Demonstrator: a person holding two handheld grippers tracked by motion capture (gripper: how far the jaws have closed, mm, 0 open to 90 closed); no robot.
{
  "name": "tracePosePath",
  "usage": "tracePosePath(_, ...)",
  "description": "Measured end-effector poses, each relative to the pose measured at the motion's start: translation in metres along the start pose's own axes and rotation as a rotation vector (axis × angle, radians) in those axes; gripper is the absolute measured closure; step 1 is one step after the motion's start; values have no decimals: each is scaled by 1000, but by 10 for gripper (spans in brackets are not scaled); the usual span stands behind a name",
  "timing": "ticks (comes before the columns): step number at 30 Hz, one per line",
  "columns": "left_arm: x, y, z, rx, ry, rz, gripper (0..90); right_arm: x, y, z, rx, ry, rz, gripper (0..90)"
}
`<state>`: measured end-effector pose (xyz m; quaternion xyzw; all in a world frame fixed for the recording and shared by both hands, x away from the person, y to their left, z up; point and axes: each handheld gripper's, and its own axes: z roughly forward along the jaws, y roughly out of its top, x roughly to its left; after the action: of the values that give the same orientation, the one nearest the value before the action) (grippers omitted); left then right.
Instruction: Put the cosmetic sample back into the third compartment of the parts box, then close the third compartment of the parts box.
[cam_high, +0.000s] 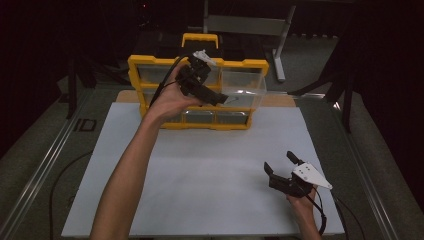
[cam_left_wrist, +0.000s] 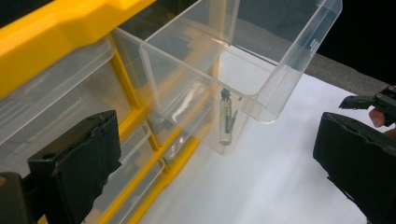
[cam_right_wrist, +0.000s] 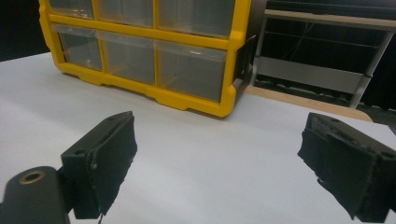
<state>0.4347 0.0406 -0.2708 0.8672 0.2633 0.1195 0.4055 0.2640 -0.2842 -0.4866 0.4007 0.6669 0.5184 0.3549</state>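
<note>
Drawers filled a yellow box (cam_high: 150, 64) at the back of the white bench (cam_high: 210, 170). Seen from high up, the left claw (cam_high: 226, 99) was by a clear drawer (cam_high: 245, 82) that stuck out of the box, and the right claw (cam_high: 280, 162) sat low and far from the box, its jaws apart.

Seen from the left claw, its jaws were wide apart and held nothing. The clear drawer (cam_left_wrist: 233, 70) hung out just ahead, with a small dark thing (cam_left_wrist: 227, 119) in it.

Seen from the right claw, its jaws were wide apart and empty. The yellow box (cam_right_wrist: 187, 100) stood ahead and to the left.
</note>
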Motion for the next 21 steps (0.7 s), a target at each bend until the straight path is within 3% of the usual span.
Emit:
tracePosePath(16, -2, -17, 4, 23, -12, -3, 70, 1, 0, 0, 3, -1, -2, 103)
tracePosePath(21, -2, -21, 4, 32, -1, -11, 159, 0, 0, 0, 4, -3, -6, 102)
